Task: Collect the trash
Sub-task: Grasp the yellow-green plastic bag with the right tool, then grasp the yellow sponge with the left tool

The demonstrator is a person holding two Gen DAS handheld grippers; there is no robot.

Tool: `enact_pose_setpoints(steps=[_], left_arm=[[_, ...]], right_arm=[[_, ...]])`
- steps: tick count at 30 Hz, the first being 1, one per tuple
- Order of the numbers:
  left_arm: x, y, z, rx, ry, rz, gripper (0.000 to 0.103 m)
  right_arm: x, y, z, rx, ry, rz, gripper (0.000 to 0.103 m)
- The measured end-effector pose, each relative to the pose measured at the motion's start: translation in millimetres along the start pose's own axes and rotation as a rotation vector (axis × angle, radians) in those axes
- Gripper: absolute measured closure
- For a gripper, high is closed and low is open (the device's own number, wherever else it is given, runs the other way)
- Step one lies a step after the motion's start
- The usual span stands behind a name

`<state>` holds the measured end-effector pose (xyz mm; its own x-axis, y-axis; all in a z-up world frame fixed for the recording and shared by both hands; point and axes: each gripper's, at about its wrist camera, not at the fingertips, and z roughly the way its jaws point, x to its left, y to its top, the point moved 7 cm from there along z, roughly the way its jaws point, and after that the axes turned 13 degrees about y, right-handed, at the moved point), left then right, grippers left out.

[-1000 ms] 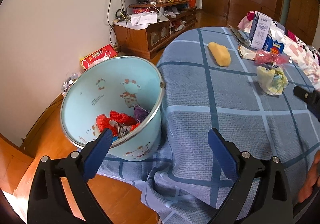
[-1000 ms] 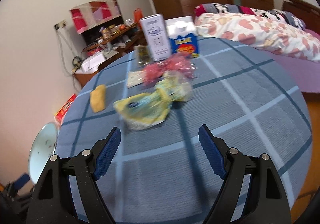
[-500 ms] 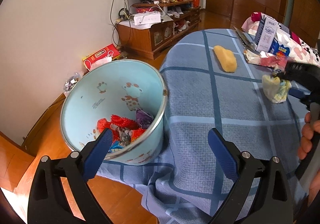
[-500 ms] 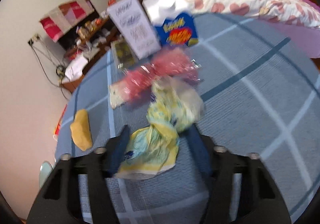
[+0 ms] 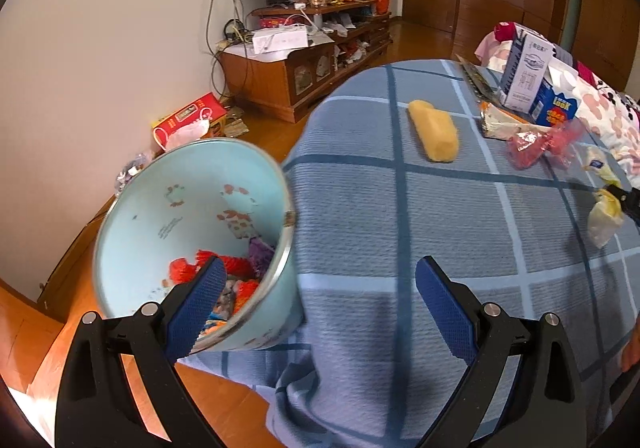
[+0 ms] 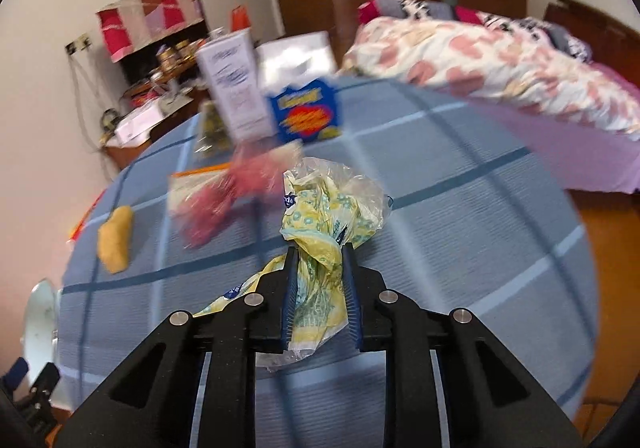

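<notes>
The right gripper [image 6: 318, 248] has just been closing, and its jaws now pinch the yellow wrapper [image 6: 320, 288] between the pads, the crumpled film bunching up past the tips and hanging loose below. The hold looks to be on thin, slippery plastic, so the wrapper could slide out on the way across, or a trailing flap could drag over the cloth [image 6: 460, 248] and tug it free. The left gripper [image 5: 316, 290] has its jaws spread with nothing between them, hovering at the table edge beside the bin [image 5: 160, 208]. The bin leans against the draped cloth and already holds red scraps; a clumsy drop could hit its rim and land on the floor, or a knock could tip it. Farther off on the table lie the pink wrapper [image 6: 224, 200], the yellow roll [image 6: 115, 238] and, beyond them, the cartons [image 6: 272, 104]; a hasty swing could sweep the pink wrapper along, since it lies just beside the held one
</notes>
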<state>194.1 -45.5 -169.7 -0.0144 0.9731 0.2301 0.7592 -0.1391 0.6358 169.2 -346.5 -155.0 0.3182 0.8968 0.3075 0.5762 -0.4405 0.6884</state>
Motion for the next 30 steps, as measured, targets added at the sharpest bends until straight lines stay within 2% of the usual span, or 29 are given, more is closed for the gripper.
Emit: enact_pose_setpoints(steps=[5,14,20,22,24,26,29,30], left_arm=[[-15,-1,-1,0.002,-0.004,0.033,0.009],[-26,10,7,0.01,0.005,0.043,0.009],[-55,52,19,-0.017,-0.047,0.02,0.013],[-71,73,27,-0.019,-0.068,0.006,0.021],[-88,89,35,-0.033,-0.085,0.006,0.023],[-102,99,48,-0.033,-0.053,0.022,0.029],[-124,105,70,0.009,-0.053,0.038,0.032],[-129,104,76,0.028,-0.053,0.045,0.04]], right_arm=[[-24,17,-6,-0.057,-0.089,0.001,0.081],[-38,32,-2,-0.138,-0.256,-0.14,0.081],[-35,35,-2,-0.166,-0.228,-0.145,0.081],[-33,36,-4,-0.184,-0.22,-0.149,0.081],[-31,37,-6,-0.196,-0.214,-0.15,0.081],[-30,37,-6,-0.2,-0.21,-0.157,0.081],[-27,37,-7,-0.206,-0.202,-0.164,0.081],[-27,37,-7,-0.206,-0.199,-0.166,0.081]])
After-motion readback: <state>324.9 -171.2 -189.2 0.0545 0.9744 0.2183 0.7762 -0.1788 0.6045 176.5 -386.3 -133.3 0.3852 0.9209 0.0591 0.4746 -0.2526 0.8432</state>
